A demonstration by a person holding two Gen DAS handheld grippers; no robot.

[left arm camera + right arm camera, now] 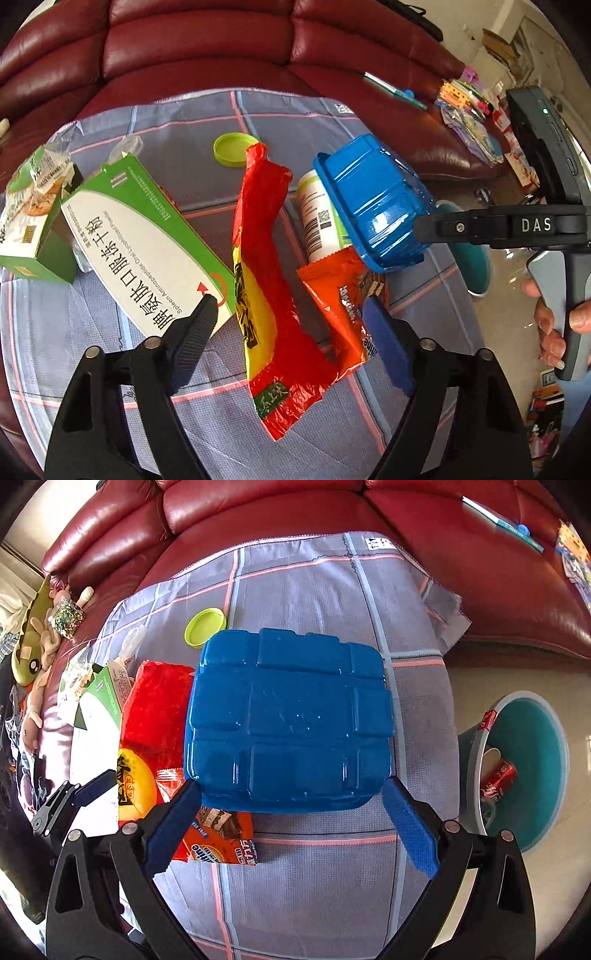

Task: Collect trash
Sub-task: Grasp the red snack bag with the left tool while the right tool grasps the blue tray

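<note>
My right gripper (290,801) is shut on the near edge of a blue plastic tray (288,720), which hangs tilted above the checked cloth (317,897). In the left wrist view that tray (373,206) is held from the right, above a white bottle with a green label (317,218). My left gripper (291,299) is open low over the cloth. A crumpled red and yellow wrapper (258,280) and an orange snack wrapper (332,306) lie between its fingers. Its left fingertip sits at the corner of a green and white box (147,240).
A teal bin (535,716) stands on the floor right of the sofa, with a red can (498,775) inside. A green lid (232,149) and a second green box (33,229) lie on the cloth. Plush toys (33,646) sit far left on the red leather sofa (258,513).
</note>
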